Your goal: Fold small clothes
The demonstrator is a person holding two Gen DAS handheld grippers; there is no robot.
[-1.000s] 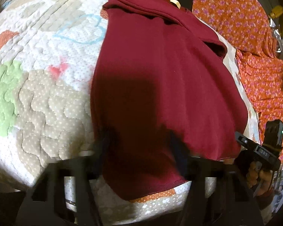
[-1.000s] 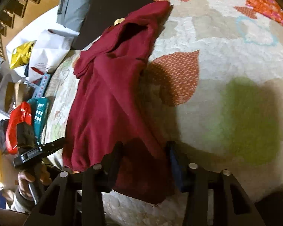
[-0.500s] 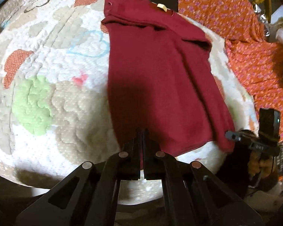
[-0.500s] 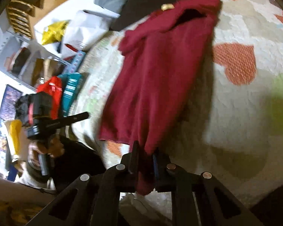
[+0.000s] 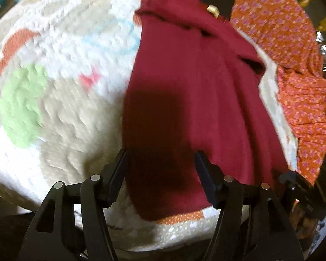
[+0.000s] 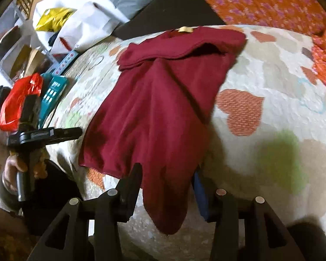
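A dark red small garment [image 5: 191,100] lies lengthwise on a quilt [image 5: 54,130] printed with hearts, its neck with a tan label [image 5: 213,9] at the far end. My left gripper [image 5: 160,163] stands over the near hem, jaws opening, with the cloth between the fingers but not pinched. In the right wrist view the same garment [image 6: 158,108] has one near corner hanging over the quilt's edge between the fingers of my right gripper [image 6: 167,174], whose jaws are also opening. Each view shows the other gripper, hand-held, at the hem's far corner: left gripper [image 6: 43,134], right gripper [image 5: 304,191].
An orange flowered cloth [image 5: 282,43] lies beside the quilt on the right. Beyond the quilt's [image 6: 271,174] other side are a red bag [image 6: 17,104], a teal box [image 6: 52,91], white bags [image 6: 80,26] and a dark mat [image 6: 169,6].
Both grippers closed on the near hem half a second ago and have now spread apart, letting the cloth go. The right gripper has rolled and the garment lies flatter.
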